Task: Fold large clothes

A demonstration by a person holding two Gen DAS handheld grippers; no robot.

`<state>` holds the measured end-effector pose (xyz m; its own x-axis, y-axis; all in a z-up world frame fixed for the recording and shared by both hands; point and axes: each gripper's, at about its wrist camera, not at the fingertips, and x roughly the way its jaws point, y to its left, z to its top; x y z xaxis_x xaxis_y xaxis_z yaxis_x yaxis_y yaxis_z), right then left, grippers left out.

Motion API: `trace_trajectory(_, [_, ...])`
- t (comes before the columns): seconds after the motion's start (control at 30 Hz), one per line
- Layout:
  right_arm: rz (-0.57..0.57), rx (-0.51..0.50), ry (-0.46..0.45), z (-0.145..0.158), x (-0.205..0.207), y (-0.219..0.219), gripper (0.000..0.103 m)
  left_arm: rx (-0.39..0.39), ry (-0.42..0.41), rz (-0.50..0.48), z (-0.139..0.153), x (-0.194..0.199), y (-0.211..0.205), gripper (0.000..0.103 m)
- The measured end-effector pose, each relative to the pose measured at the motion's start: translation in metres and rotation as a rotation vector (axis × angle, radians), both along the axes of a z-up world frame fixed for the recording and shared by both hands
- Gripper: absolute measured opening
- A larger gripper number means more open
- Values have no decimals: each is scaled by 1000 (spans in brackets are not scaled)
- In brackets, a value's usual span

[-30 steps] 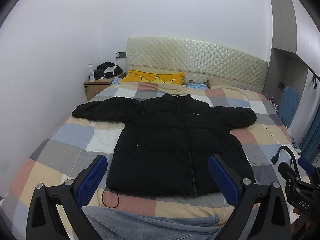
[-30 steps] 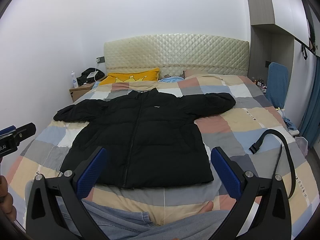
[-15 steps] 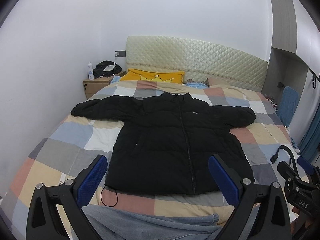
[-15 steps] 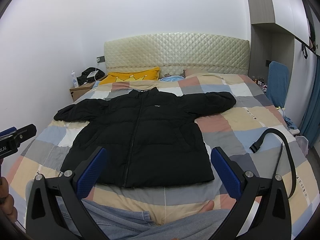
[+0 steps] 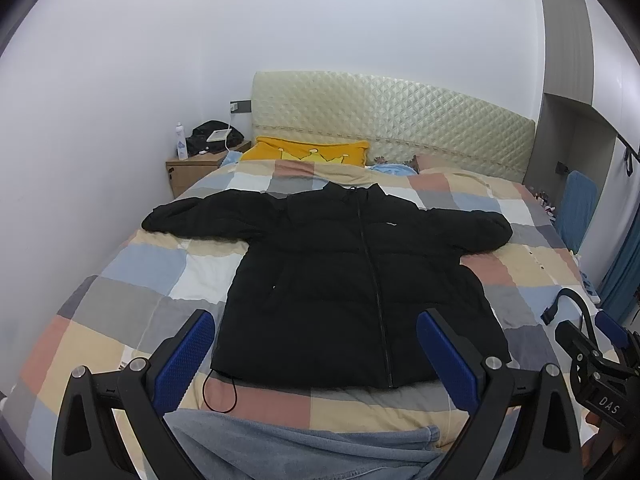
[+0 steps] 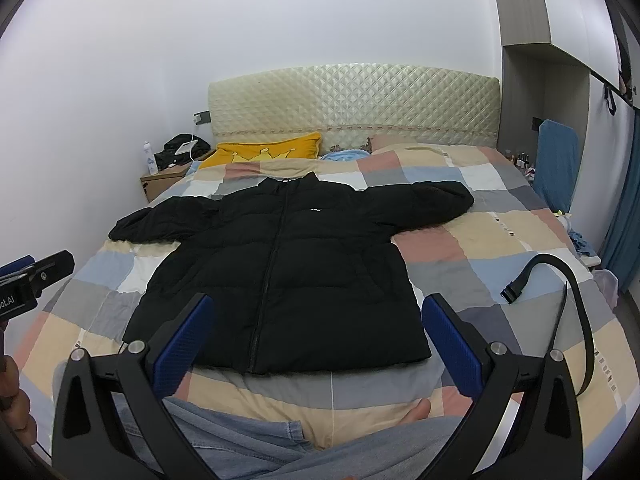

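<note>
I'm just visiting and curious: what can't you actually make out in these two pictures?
- Jacket logo: too small to read, both views.
- Jacket's near hem corners: hidden behind the left gripper and right gripper fingers.
- Bottles beside the bed: too small, right view.
- Belt: its far end is cut off by the gripper, right view.

Readable marks: two gripper labels and one unreadable jacket logo.

In the left wrist view, white letters "DAS" stand on the black body of the right gripper (image 5: 610,340), which sits at the lower right, beside the bed's (image 5: 132,264) right edge. In the right wrist view, the letters "ot.AI", cut off by the frame edge, stand on the black body of the left gripper (image 6: 24,276), left of the bed. The jacket (image 6: 280,268) lying on the bed bears a small white chest logo, too small to read. The bottle (image 6: 149,158) on the nightstand beside the bed carries a blue label, also unreadable.
</note>
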<state>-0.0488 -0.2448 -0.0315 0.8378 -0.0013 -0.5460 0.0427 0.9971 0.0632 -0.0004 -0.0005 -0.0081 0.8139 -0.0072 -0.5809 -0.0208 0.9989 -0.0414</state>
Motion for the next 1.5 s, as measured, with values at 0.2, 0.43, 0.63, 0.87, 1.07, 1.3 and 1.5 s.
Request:
trace_trajectory(0.2, [-3, 1, 1, 0, 0, -1, 103, -4, -1, 1, 1, 1, -1, 102])
trace_trajectory(0.43, [-5, 4, 2, -1, -1, -1, 103, -12, -2, 0, 1, 0, -1, 102])
trace_trajectory(0.63, [8, 13, 8, -2, 2, -3, 103, 25, -3, -6, 1, 4, -4, 102])
trace_trajectory(0.87, [-3, 52, 2, 7, 17, -22, 103, 46, -27, -29, 9, 25, -14, 102])
trace_trajectory(1.07, [-36, 63, -42, 31, 45, -49, 103, 35, -71, -99, 32, 60, -31, 102])
trace_trajectory(1.3, [-99, 70, -81, 45, 113, -108, 103, 34, -185, -184, 79, 117, -67, 102])
trace_trajectory(1.5, [-197, 92, -162, 45, 180, -171, 103, 25, -186, -199, 69, 189, -77, 102])
